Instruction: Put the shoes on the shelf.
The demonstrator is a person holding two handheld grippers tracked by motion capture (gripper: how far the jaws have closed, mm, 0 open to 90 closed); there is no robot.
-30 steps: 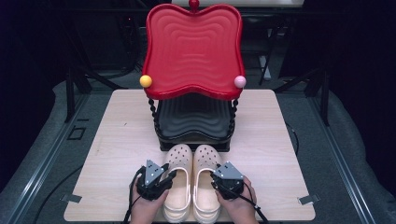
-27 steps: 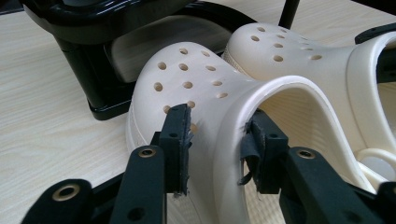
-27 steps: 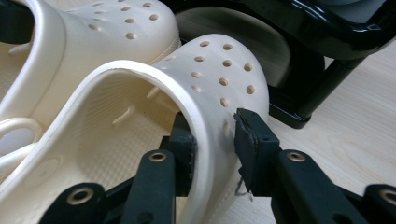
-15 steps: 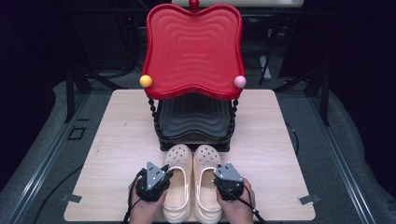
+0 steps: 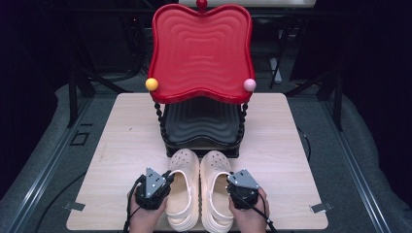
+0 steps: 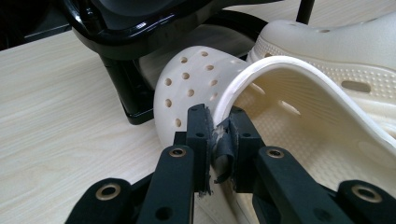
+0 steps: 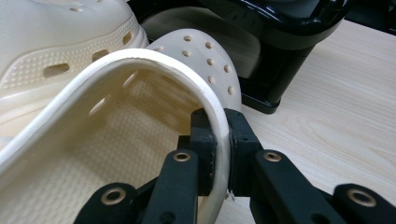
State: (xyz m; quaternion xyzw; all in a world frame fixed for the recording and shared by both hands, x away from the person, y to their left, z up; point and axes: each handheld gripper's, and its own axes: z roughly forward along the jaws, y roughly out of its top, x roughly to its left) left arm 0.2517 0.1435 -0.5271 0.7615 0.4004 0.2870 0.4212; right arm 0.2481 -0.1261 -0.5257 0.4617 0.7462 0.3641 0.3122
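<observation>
1. L gripper point(image 6: 217, 133): jaws have just been closing and are now clamped on the outer side wall of the left clog point(image 6: 196, 88); the cream rim is pinched between the pads, seen plainly in the left gripper view.
2. R gripper point(image 7: 218, 135): jaws likewise just been closing, now clamped on the outer side wall of the right clog point(image 7: 116, 154); rim is sandwiched between both pads.
3. Position: the pair is set side by side on the wooden table point(image 5: 121, 145), near the person's edge, toes pointing away and lying just at the foot of the black lower tray point(image 5: 201, 121) of the two-tier rack. Whether toes touch the rack base can't be told. The red upper tray point(image 5: 201, 48) is seen tilted up above it, w/ a yellow ball point(image 5: 151, 84) and a pink ball point(image 5: 249, 84) at its front corners.
4. Step in hand, as judged: grasp of both clogs, one per gripper, prob. just completed; no lift is seen yet, soles appear flat on the table.
5. Next move, as judged: both clogs to be raised together, kept level and parallel, then carried fwd toward the rack. Grip is on thin flexible wall only, so sag or twist is to be expected; clearance under the red tray's front edge needs watching.
</observation>
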